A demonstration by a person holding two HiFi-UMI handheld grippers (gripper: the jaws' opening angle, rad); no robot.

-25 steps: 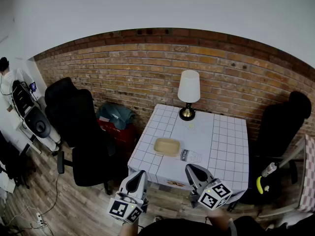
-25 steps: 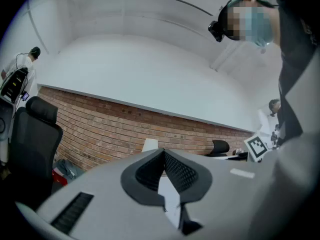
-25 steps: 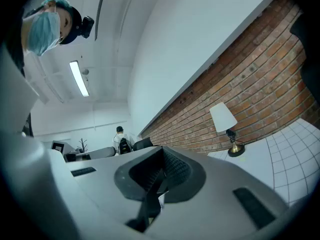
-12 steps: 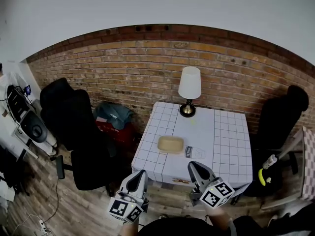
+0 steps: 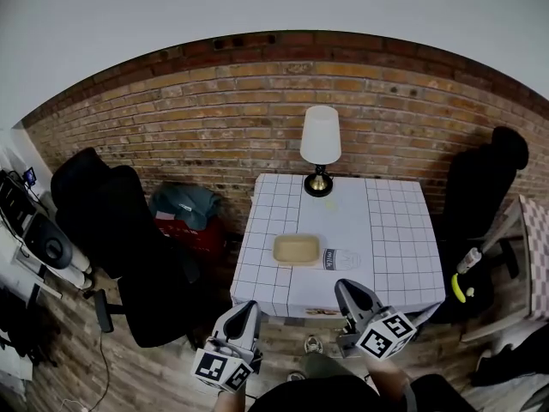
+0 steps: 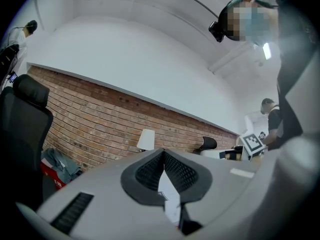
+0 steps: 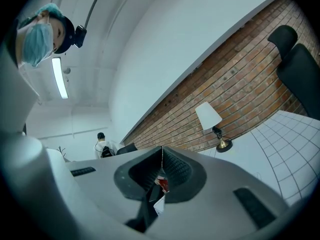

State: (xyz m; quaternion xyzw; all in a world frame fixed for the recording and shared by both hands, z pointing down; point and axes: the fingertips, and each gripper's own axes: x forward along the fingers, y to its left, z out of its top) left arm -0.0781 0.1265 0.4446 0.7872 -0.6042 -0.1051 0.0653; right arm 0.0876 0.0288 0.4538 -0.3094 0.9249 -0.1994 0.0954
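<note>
Holding the left claw [image 5: 248, 307] and right claw [image 5: 346, 287] pinched shut and empty, I hang short of the checked surface [image 5: 395, 230]. In front of the lamp [image 5: 320, 148] and slightly right, a clear bottle [image 5: 340, 258] lies on its side. I judge it light, slick and prone to rolling, so I'd grip mid-body. Straight before the lamp sits a stiff-looking tan dish [image 5: 296, 249]. A brick wall [image 5: 214, 118] stands behind the lamp.

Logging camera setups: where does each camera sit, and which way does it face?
Head view: on the person's head, steeply down at table, lamp, brick wall; left gripper and right gripper below.
Left gripper view: on it, tilted up along shut jaws; person's torso at right.
Right gripper view: on it, up along shut jaws; person at left.
All three share the lamp.
</note>
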